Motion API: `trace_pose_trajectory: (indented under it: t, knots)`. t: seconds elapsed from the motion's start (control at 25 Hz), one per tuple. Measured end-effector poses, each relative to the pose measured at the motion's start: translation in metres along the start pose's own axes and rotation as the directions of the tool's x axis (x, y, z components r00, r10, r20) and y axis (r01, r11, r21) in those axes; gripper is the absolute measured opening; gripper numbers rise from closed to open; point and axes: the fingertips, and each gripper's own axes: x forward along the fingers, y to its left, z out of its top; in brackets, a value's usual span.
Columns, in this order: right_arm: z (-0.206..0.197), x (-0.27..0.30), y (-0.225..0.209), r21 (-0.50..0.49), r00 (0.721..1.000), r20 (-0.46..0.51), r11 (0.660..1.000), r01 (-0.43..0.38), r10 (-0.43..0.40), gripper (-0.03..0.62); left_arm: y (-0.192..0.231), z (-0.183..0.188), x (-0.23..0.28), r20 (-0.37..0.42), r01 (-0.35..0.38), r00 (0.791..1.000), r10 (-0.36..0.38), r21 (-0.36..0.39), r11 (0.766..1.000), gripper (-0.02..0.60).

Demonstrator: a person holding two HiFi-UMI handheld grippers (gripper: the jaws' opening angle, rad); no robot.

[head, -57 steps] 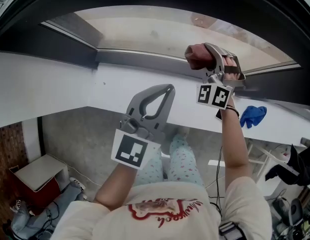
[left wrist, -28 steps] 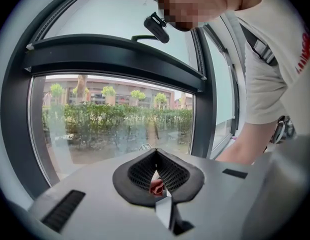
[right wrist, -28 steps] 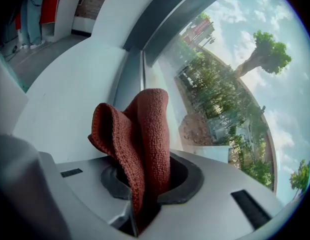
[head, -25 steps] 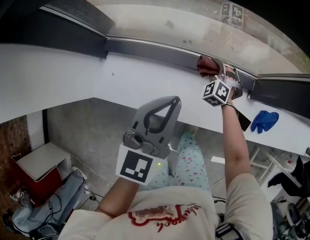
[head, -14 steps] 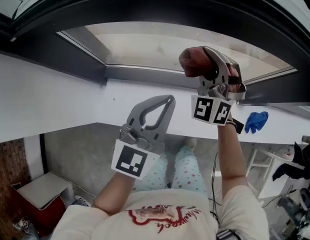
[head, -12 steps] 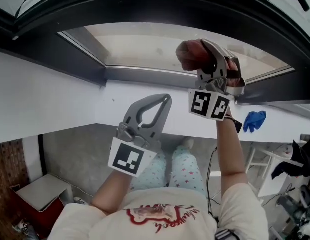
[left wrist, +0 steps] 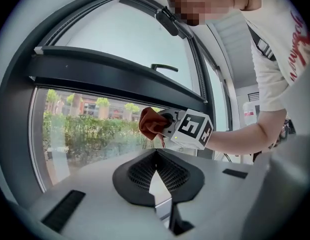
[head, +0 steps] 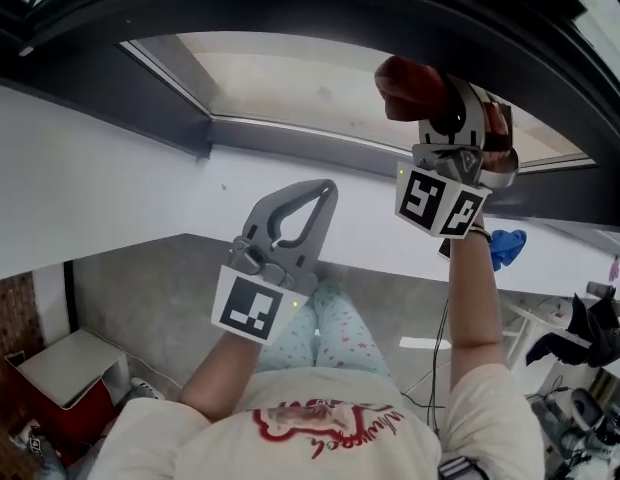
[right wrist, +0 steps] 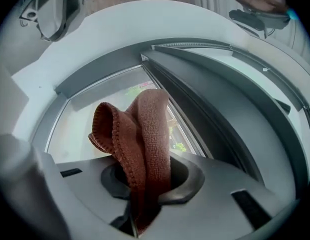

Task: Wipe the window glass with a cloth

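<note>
Up by the glass (head: 290,78), one cloth (head: 402,76) juts lengthwise toward it, pinched in the right tool (head: 435,98); left tool (head: 318,196) pressed together, empty.

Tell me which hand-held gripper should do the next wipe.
Right: the right hand-held gripper clamps the brown cloth up by the window glass; the left hand-held gripper is shut, empty and lower.

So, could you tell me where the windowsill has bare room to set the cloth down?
The sill has a long bare stretch below the dark frame, left of the left gripper. Its right end is crowded: the blue glove lies there, by the arm holding the cloth.
</note>
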Motion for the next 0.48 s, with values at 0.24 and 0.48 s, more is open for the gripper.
trace_pose_trajectory:
  t: [0.24, 0.48]
  knots:
    - [-0.002, -0.001, 0.023, 0.018, 0.999, 0.022, 0.999, -0.044, 0.043, 0.092, 0.015, 0.004, 0.001, 0.023, -0.069, 0.997, 0.070, -0.038, 0.997, 0.018]
    - [-0.023, 0.005, 0.087, 0.029, 0.993, -0.047, 0.994, -0.105, 0.106, 0.092, 0.034, -0.014, 0.014, 0.020, 0.026, 0.999, -0.025, -0.027, 0.999, 0.018]
